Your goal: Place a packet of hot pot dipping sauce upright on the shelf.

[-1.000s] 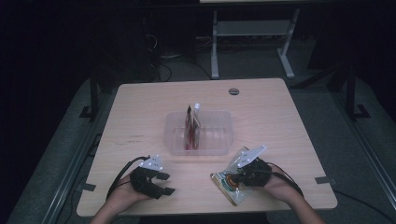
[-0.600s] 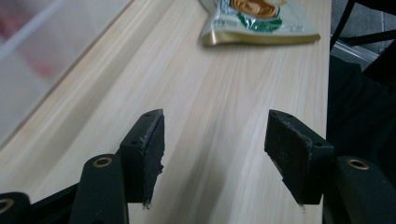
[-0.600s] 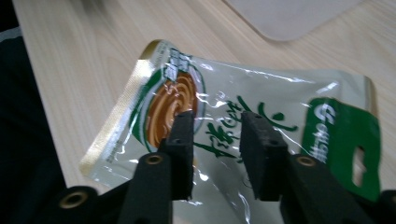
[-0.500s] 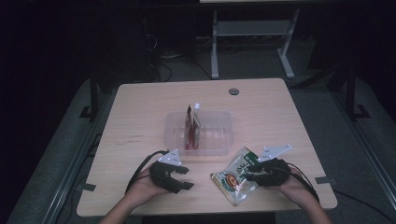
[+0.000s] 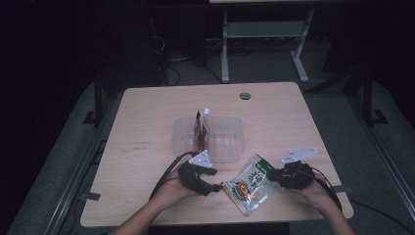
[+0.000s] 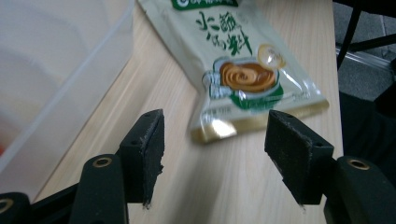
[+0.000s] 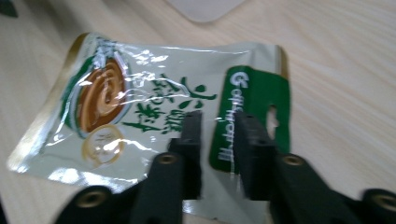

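A pale green food packet (image 5: 248, 188) with a swirl picture lies flat near the table's front edge, between my two grippers. Its gold bottom edge (image 6: 243, 77) points at my left gripper (image 5: 214, 187), which is open just short of it; the left gripper view (image 6: 215, 126) shows bare wood between the jaws. My right gripper (image 5: 270, 176) sits over the packet's green header end. In the right gripper view (image 7: 218, 121) its jaws stand a narrow gap apart above the packet (image 7: 140, 107), pinching nothing that I can see.
A clear plastic tub (image 5: 227, 139) stands mid-table just behind the grippers, with a red sachet (image 5: 199, 129) upright inside it. A round cable hole (image 5: 245, 95) marks the far edge. The table's front edge is close under both hands.
Both hands have shifted right along the front edge. The packet, earlier bunched under the right gripper, now lies spread flat to its left, and the left gripper has closed in on it.
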Available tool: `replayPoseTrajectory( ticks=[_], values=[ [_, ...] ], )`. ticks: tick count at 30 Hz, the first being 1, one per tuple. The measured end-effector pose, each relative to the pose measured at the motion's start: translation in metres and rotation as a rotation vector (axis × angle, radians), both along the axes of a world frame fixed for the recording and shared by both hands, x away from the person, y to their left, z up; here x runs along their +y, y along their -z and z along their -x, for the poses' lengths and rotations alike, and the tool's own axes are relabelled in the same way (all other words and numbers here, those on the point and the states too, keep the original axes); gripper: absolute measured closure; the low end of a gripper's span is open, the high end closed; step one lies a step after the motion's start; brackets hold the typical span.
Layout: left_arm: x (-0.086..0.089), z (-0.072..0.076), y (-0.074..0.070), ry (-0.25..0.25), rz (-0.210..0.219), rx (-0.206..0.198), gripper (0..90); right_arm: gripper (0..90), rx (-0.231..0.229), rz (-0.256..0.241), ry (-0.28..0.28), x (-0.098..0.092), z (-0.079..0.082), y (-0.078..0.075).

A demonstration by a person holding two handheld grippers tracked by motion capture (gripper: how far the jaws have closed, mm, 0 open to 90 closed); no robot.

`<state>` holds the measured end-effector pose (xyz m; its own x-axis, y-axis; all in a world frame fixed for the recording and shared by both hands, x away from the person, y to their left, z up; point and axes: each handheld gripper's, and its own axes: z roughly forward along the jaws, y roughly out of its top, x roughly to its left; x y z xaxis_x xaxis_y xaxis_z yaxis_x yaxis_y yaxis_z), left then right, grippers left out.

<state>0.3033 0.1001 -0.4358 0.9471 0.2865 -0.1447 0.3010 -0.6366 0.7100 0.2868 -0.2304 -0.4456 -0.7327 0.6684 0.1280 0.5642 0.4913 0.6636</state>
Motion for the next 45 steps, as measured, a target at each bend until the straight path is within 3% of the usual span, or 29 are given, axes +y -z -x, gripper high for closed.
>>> replayPoseTrajectory(
  ticks=[7,15,19,24,30,39,41,45],
  values=[
    [-0.029,-0.002,0.007,0.014,-0.018,-0.007,37.5,54.9,-0.022,-0.011,0.059,-0.007,-0.001,-0.001],
    [-0.057,-0.004,0.021,0.017,-0.039,0.009,37.6,50.5,-0.033,-0.006,0.076,-0.009,0.0,-0.001],
    [-0.062,-0.005,0.026,0.02,-0.058,0.011,38.3,50.1,-0.033,0.0,0.072,-0.01,-0.001,0.0],
    [-0.063,-0.006,0.03,0.019,-0.042,0.023,39.3,50.0,-0.039,-0.005,0.067,-0.01,-0.001,0.0],
    [-0.064,-0.004,0.031,0.012,-0.04,0.003,42.2,50.1,-0.034,-0.005,0.068,-0.009,-0.001,0.0],
    [-0.064,-0.003,0.032,-0.002,-0.039,-0.036,66.9,50.1,-0.045,-0.008,0.065,-0.01,-0.002,-0.001],
    [-0.068,-0.002,0.032,0.003,-0.037,-0.04,75.6,50.1,-0.041,-0.013,0.074,-0.009,-0.001,-0.001],
    [-0.07,-0.003,0.033,0.005,-0.029,-0.032,84.1,49.6,-0.053,-0.03,0.076,-0.011,-0.001,-0.003]
  ],
)
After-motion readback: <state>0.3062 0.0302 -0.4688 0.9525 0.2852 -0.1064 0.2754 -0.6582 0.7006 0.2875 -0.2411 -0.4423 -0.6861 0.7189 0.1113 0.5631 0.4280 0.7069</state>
